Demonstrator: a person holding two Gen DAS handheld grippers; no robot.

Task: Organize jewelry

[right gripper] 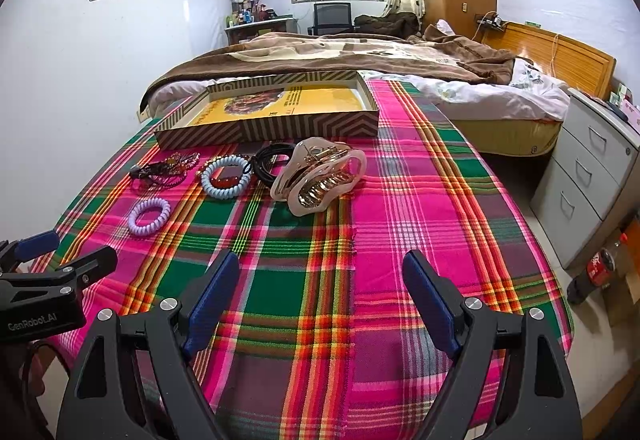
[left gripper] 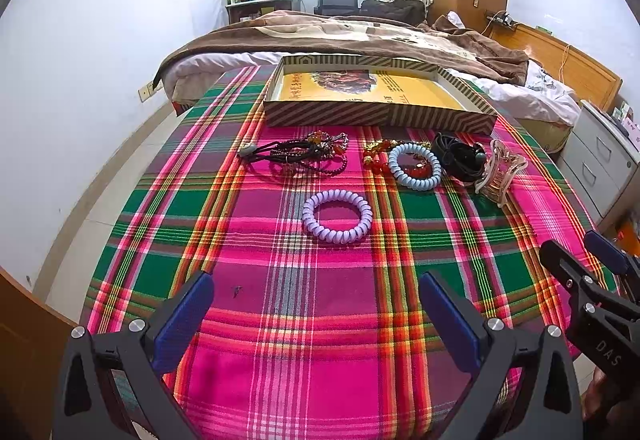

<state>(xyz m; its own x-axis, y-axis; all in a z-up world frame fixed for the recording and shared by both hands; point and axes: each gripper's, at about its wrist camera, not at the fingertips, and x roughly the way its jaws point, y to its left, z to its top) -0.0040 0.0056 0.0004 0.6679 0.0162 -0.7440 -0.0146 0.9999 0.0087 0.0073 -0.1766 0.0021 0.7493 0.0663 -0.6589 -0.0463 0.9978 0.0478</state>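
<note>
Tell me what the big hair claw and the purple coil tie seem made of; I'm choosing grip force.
The hair claw looks like hard, glossy, translucent pinkish plastic with gold-toned teeth inside, metal or metallic-coated plastic; its shine suggests a rigid shell. The purple coil tie looks like smooth, slightly shiny, stretchy plastic, coiled like a telephone cord.

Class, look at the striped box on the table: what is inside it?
Inside the striped box only its yellow printed lining shows, no jewelry; the near wall hides its front strip.

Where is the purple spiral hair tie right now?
The purple spiral hair tie lies alone on the plaid cloth, centre in the left wrist view, nearer than the blue spiral tie and bead pile.
</note>
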